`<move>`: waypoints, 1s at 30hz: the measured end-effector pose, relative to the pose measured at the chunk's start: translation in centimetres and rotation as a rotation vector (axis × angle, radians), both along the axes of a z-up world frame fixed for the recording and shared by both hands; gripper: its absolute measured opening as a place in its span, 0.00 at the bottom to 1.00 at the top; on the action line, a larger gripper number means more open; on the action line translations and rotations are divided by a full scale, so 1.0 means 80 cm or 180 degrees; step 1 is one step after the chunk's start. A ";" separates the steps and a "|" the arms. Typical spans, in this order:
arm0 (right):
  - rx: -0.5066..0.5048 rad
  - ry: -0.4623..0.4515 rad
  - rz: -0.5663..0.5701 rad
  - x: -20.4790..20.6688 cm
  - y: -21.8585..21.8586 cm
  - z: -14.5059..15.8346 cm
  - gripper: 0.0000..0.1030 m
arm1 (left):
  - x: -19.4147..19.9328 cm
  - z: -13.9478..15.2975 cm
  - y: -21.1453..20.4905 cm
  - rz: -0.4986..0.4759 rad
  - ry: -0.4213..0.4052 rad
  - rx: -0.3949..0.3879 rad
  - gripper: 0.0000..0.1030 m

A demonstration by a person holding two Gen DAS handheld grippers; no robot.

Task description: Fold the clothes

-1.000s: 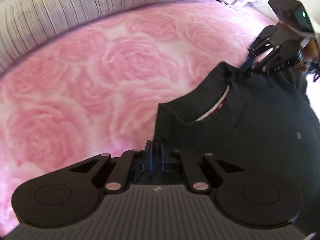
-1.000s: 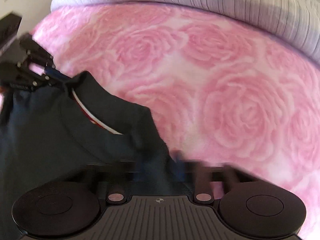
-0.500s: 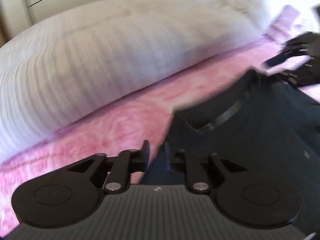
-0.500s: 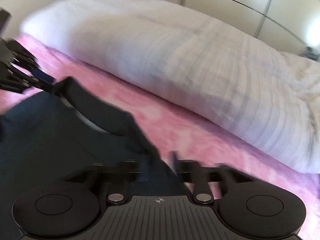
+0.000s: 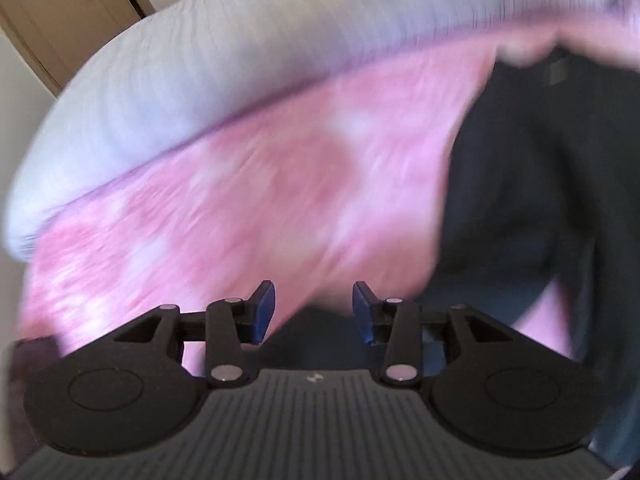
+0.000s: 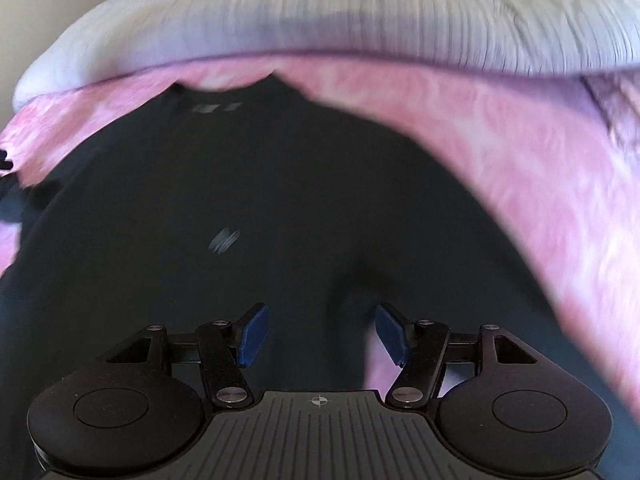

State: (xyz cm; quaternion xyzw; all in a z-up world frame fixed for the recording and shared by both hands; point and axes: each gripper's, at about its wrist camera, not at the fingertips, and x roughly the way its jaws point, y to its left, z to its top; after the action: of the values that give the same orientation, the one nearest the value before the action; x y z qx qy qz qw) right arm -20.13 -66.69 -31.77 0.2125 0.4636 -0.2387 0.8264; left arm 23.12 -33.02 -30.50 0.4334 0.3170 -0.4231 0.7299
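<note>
The dark shirt (image 6: pixel 248 208) lies spread on the pink rose blanket (image 6: pixel 540 168), collar end toward the far side, and I read this as the gap between two folds: the cloth is laid down and released, and nothing is in either tool. Nearest to me, my right gripper (image 6: pixel 318 334) has its blue pads (image 6: pixel 253 334) spread wide with only the shirt's surface showing beneath the gap, none of it pinched. My left gripper (image 5: pixel 313 310) is off the shirt's left edge, over bare blanket, its jaws opening and nothing between them; the shirt fills the right side of that view. Further out, a small pale mark sits mid-shirt and a label shows below the collar, though blur keeps me from reading either. Beyond the collar runs the striped grey-white duvet (image 6: pixel 340 16), and past that a wooden door (image 5: pixel 60 8). Next I'd judge I need a fresh hold on a sleeve or side edge, lowering each tool onto a single layer.
</note>
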 end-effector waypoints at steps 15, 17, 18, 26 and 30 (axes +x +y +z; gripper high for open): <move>0.0294 -0.0430 0.0314 0.202 0.231 0.036 0.61 | 0.147 -0.052 0.080 -0.0010 0.0865 0.0293 0.42; 0.0196 -0.0376 0.0176 0.221 0.251 0.039 0.61 | 0.156 -0.056 0.087 -0.0207 0.1075 0.0205 0.20; 0.0148 -0.0342 0.0103 0.229 0.261 0.041 0.61 | 0.158 -0.049 0.090 -0.0365 0.1091 0.0189 0.03; 0.0138 -0.0174 -0.0108 0.299 0.332 0.050 0.61 | 0.102 0.068 0.226 -0.1887 -0.1575 -0.0343 0.03; 0.0253 -0.0092 -0.0051 0.325 0.357 0.036 0.61 | 0.097 0.033 0.304 -0.1887 -0.1399 0.0379 0.13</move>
State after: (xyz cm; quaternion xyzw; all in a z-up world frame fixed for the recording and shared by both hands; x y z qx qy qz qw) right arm 5.86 -38.10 -28.88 0.2523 0.4590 -0.2235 0.8220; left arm 30.87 -8.70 -27.89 0.6285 0.0374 -0.4937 0.5999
